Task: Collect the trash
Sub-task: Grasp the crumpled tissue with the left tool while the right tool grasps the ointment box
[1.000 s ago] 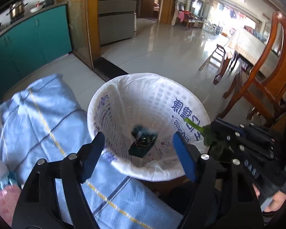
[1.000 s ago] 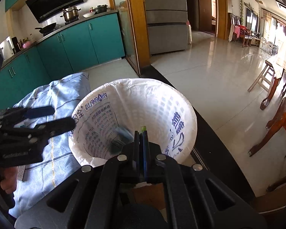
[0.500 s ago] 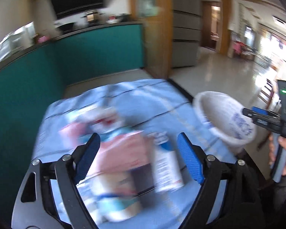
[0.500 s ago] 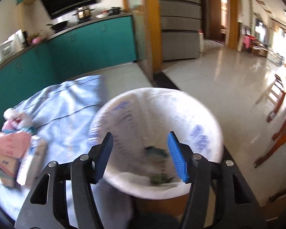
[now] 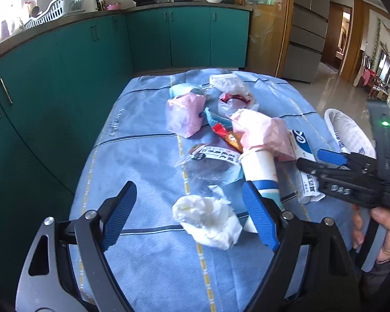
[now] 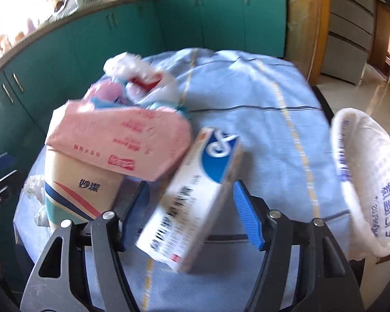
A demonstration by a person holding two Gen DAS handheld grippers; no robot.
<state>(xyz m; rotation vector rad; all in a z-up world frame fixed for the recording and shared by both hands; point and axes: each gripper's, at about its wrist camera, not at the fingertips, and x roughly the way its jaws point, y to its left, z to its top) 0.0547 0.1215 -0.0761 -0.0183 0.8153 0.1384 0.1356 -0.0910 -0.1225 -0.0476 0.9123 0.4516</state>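
Trash lies heaped on a table under a blue striped cloth (image 5: 143, 156). My left gripper (image 5: 188, 202) is open over the near part of the cloth. A crumpled white tissue (image 5: 208, 218) lies just ahead between its fingers, untouched. Beside it lie a paper cup (image 5: 260, 169), pink plastic packets (image 5: 187, 114) and a white box with a blue logo (image 5: 303, 145). My right gripper (image 6: 192, 208) straddles that box (image 6: 195, 182); its jaws are opening and the pads stand off the box's sides. The white-lined bin (image 6: 364, 171) stands off the table's right edge.
Teal kitchen cabinets (image 5: 78, 65) run along the left and far sides of the table. In the left wrist view a person's hand (image 5: 384, 223) holds the right gripper (image 5: 332, 161) at the right. A red snack wrapper (image 5: 226, 135) and a clear wrapper (image 5: 210, 166) lie mid-table.
Both grippers swung left from above the bin to the trash heap on the table. The right gripper, shut on a green scrap over the bin, opened and now straddles the box.
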